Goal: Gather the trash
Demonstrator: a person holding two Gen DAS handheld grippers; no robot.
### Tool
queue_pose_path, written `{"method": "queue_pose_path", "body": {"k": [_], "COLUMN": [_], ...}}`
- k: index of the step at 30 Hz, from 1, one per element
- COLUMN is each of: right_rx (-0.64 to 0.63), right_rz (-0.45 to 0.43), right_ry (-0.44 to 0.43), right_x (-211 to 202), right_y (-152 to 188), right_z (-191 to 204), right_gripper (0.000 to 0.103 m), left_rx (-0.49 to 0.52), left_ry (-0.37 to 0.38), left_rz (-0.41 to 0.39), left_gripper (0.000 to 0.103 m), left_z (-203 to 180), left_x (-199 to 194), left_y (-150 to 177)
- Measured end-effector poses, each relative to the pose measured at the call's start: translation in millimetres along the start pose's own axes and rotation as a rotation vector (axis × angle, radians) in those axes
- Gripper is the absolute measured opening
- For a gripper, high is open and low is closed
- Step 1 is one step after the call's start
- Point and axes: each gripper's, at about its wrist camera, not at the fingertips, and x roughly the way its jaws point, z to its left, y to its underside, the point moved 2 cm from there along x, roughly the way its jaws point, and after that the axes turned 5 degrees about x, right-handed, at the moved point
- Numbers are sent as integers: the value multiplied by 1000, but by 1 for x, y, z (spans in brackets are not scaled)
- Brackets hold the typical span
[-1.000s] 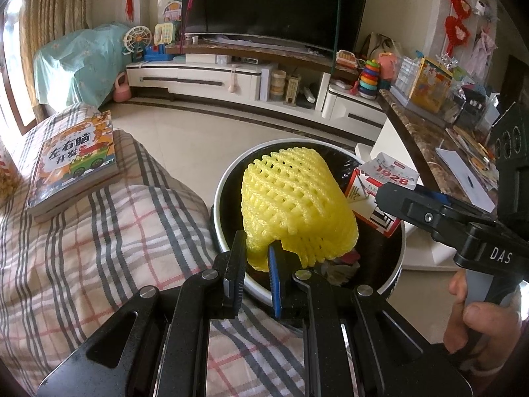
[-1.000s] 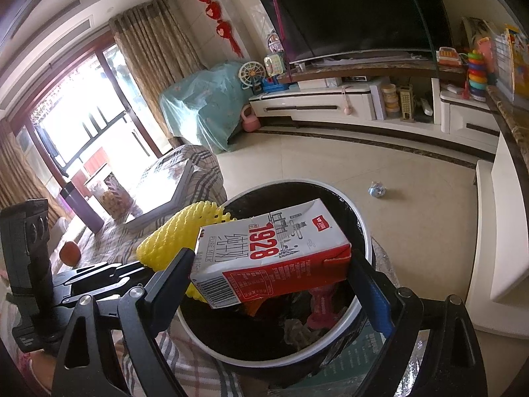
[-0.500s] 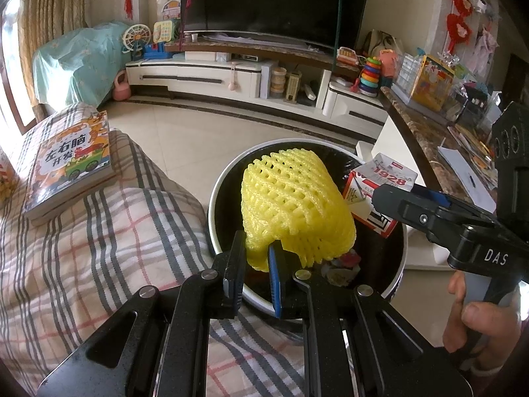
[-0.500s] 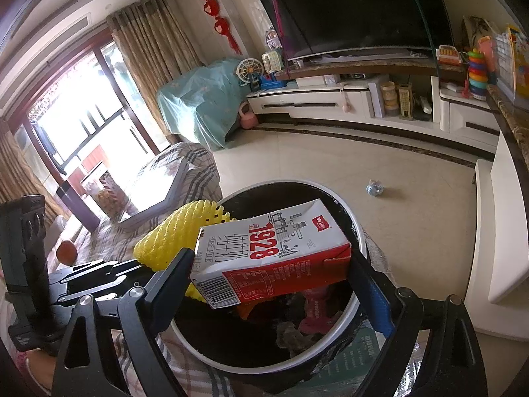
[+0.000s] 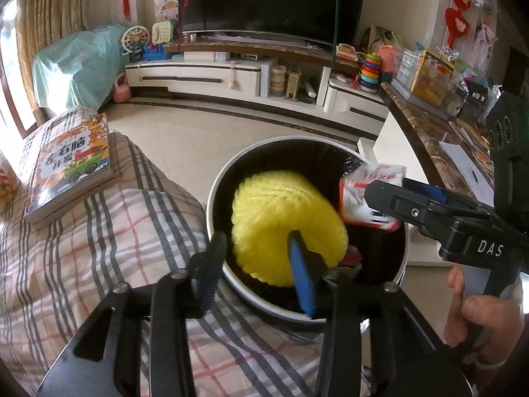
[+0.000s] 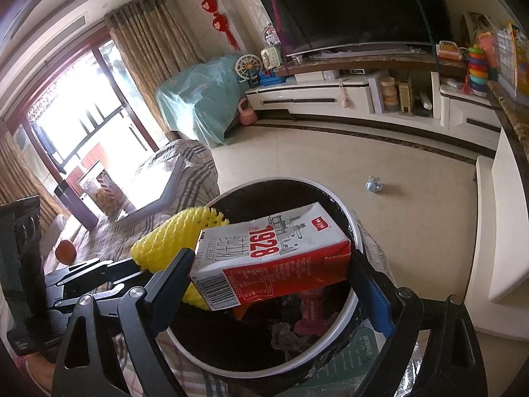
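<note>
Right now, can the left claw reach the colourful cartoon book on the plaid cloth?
Probably yes: the left claw is open, and the colourful cartoon book lies uncovered on the plaid cloth.

carton: "1928" in large red digits, seen upside down; "PURE MILK" in small grey letters beside it; a barcode on the end face, its digits too small to read; a small red logo square at the far corner, unreadable; white fine print on the red side, unreadable
right gripper: "DAS" in white letters on the black body
book: large Chinese title "左右脑开发" on the cover, above a cartoon car
bag: green sheet under the bin with Chinese print, too blurred to read
</note>
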Motion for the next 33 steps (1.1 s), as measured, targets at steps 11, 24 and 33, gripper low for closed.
{"method": "queue_pose_path", "body": {"k": [11, 24, 33], "right_rx": [61, 112, 42], "right_rz": [1, -76, -183], "right_ry": [-5, -49, -10], "right_x": [-10, -61, -96], "right_y": [6, 49, 95], "right_z": [-5, 29, 58], "right_gripper": [93, 96, 99], "left_rx": [-38, -177, -220], "left_ry": [2, 17, -34], "left_rz": [-12, -85, -156], "left_gripper": [61, 68, 76], "left_z": [11, 18, 23], "left_x": [-18, -79, -126], "left_y": [21, 84, 127]}}
